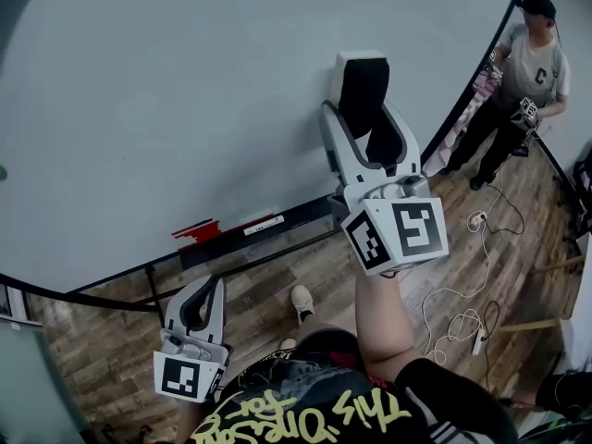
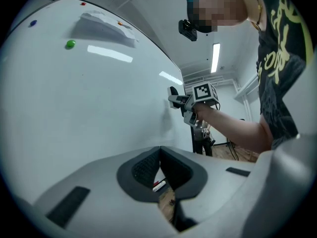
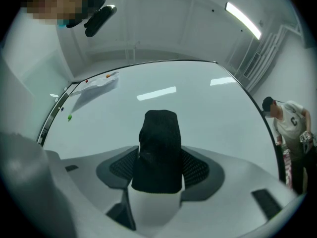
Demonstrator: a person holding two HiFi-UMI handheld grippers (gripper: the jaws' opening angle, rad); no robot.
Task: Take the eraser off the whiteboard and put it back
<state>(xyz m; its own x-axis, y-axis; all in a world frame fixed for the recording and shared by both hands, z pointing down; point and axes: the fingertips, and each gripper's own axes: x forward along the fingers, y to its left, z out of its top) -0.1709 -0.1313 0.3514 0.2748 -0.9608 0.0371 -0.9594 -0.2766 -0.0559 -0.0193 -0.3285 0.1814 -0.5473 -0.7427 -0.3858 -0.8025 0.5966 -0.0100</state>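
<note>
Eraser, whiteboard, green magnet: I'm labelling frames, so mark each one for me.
eraser (image 3: 157, 150), right gripper view, black felt face.
whiteboard (image 1: 185, 109), head view, bare surface.
green magnet (image 2: 70, 44), left gripper view, its centre.

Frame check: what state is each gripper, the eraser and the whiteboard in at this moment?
right gripper: shut on the eraser, raised to the whiteboard.
eraser: clamped between the jaws, black felt showing; contact with the board can't be told.
left gripper: shut, nothing between the jaws, held low.
whiteboard: no writing visible.
</note>
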